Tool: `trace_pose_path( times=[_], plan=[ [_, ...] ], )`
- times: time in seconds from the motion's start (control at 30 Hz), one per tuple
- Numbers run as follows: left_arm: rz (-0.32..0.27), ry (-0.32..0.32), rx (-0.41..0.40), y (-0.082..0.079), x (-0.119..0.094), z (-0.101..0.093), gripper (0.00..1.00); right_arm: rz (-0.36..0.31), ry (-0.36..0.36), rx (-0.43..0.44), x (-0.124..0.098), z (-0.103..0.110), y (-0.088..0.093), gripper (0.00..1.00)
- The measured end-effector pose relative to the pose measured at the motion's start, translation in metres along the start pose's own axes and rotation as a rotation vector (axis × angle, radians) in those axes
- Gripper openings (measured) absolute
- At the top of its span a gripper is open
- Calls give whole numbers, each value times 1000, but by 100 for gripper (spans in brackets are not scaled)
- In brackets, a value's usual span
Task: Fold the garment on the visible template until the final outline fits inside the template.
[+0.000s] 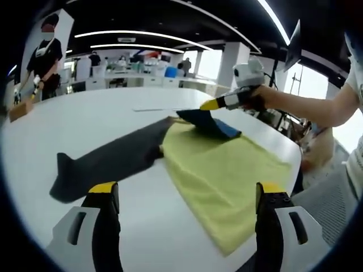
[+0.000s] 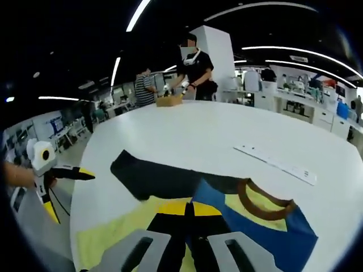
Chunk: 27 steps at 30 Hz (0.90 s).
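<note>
the garment, dark with a blue body and a brown neck band, lies on the white bench, partly over the yellow cloth that seems to serve as the template. in the left gripper view one dark part trails off the cloth to the left, well outside its edge, while the blue part sits at the cloth's far end.

the right gripper has its jaws closed together, and their yellow tips sit right on the blue fabric near the collar; it looks to be pinching the garment there, though how much fabric lies between the tips is hard to see. from the left gripper view the same tool appears lifting that blue edge. the left gripper hangs above the bench with its jaws wide apart and nothing between them.

risks, as i judge them: the pinch may also catch the yellow cloth, so a lift would drag the template and spoil the reference outline. a thin grasp could slip mid-fold, leaving a crooked crease. with the trailing dark part free, pulling the blue end could slide the whole garment rather than fold it, or sweep it toward the bench edge near the cloth's right side. a white strip lies farther off, out of the way.
</note>
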State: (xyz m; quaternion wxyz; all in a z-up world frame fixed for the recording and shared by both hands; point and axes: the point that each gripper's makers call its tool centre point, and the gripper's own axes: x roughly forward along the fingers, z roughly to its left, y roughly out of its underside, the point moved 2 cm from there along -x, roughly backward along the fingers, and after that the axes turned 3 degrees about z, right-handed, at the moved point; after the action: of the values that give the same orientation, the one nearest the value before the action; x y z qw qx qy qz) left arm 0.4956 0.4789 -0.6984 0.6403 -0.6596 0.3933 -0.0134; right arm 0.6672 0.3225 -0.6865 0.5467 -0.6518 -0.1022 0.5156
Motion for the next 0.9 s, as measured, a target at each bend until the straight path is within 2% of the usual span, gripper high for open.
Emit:
trace_pose_path(
  times=[0.17,0.4,0.63,0.9],
  plan=[
    [5,-2,-5,3,-1,1,97,32,14,-2,16,4,15,0],
    [6,-3,-8,4,-3,4,97,76,-2,20,34,10,36,0],
    [9,-5,-10,6,-5,5,97,117,-25,18,41,20,51,0],
    [12,-8,-7,7,-7,8,96,142,-27,58,47,17,62,0]
  ],
)
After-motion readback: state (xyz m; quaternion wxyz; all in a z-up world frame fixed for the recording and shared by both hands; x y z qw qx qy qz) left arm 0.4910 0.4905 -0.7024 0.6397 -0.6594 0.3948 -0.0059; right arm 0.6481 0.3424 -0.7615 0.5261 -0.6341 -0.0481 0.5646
